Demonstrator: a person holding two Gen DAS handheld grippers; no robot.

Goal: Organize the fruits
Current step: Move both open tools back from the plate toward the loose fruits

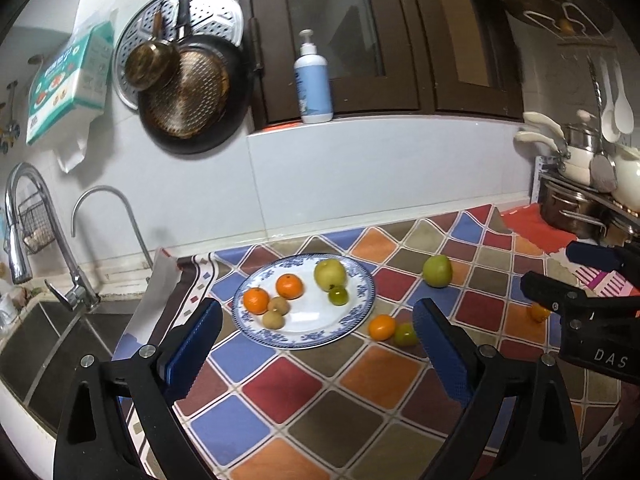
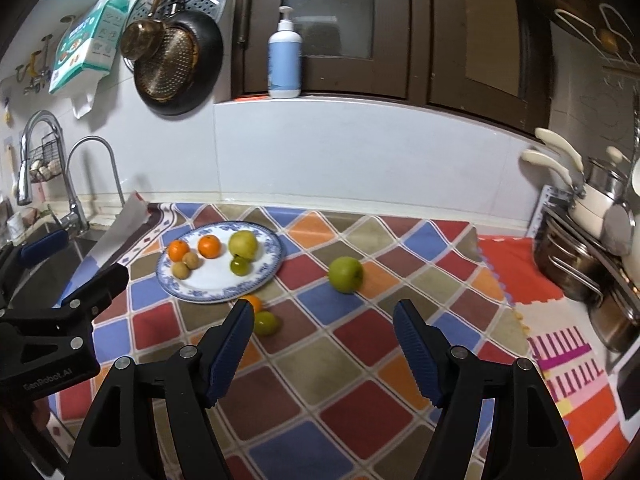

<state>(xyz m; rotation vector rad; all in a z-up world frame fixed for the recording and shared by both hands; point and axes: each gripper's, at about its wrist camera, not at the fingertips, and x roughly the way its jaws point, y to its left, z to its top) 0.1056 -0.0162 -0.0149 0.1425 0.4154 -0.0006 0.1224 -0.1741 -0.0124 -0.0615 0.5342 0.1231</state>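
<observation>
Fruits, partly sorted: the blue-rimmed white china plate (image 1: 362,292), ahead of the left gripper (image 1: 316,350), already carries a yellow-green apple (image 1: 330,274), two oranges, a small green citrus and two brown longan-like fruits. Judged left on the chequered cloth: a green apple (image 2: 346,274) ahead of the right gripper (image 2: 324,354), an orange mandarin (image 1: 382,327) and a small green fruit (image 1: 406,334) just beyond the left gripper's right finger. Both grippers stand released and empty; in the left view a further orange sits half hidden behind the right gripper, and in the right view the mandarin is partly hidden by a finger.
</observation>
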